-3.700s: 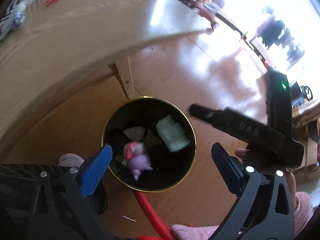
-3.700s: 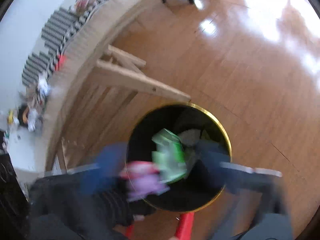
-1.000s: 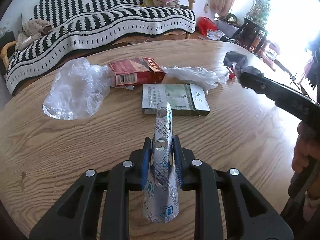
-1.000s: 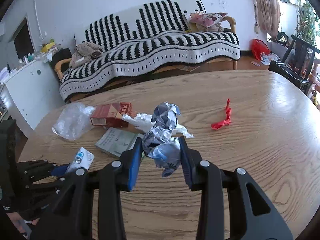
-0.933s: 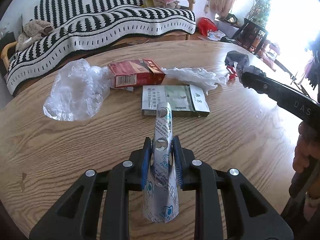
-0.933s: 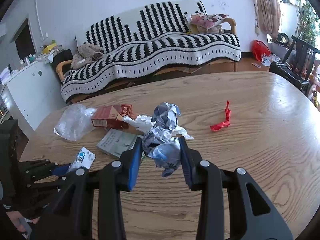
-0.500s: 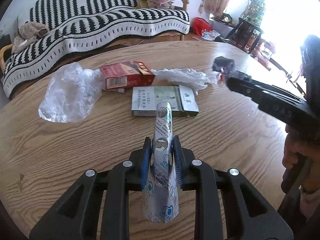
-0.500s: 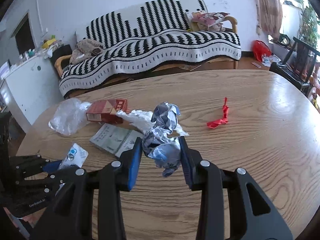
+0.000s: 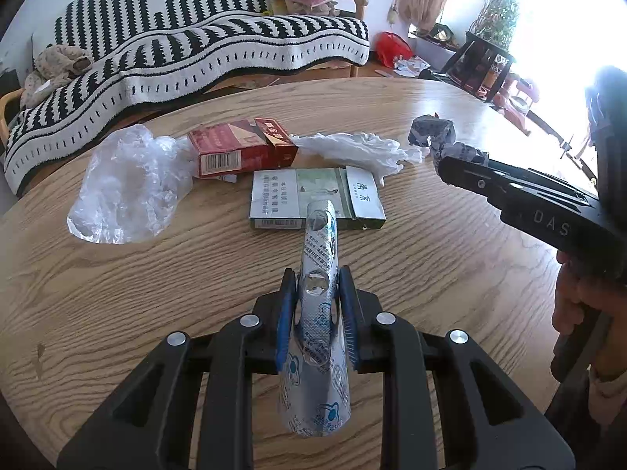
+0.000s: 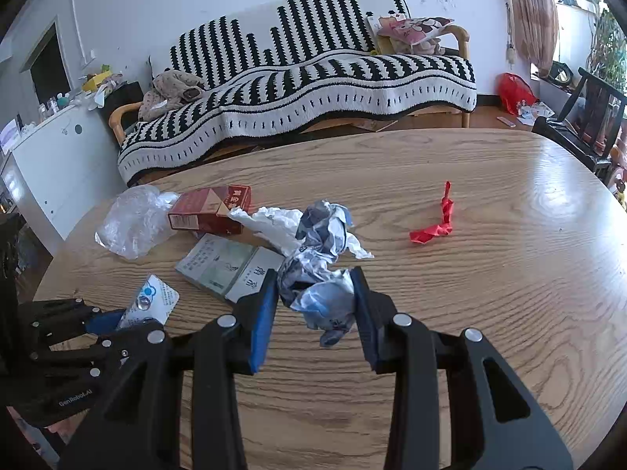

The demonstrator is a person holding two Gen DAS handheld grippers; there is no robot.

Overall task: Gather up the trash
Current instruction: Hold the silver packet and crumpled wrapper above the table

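While both grippers hung over the table, each one held a piece of trash. The left gripper, at the bottom middle of its view, squeezed a silver pill pack. The right gripper squeezed a paper ball at the middle of its view. A red box, grey box, plastic bag, tissue and red scrap lay above them.

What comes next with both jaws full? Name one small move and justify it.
Probably lift both loads off the table toward a bin. The left gripper already pinches the foil blister pack, the right gripper the crumpled paper wad; no bin shows here.
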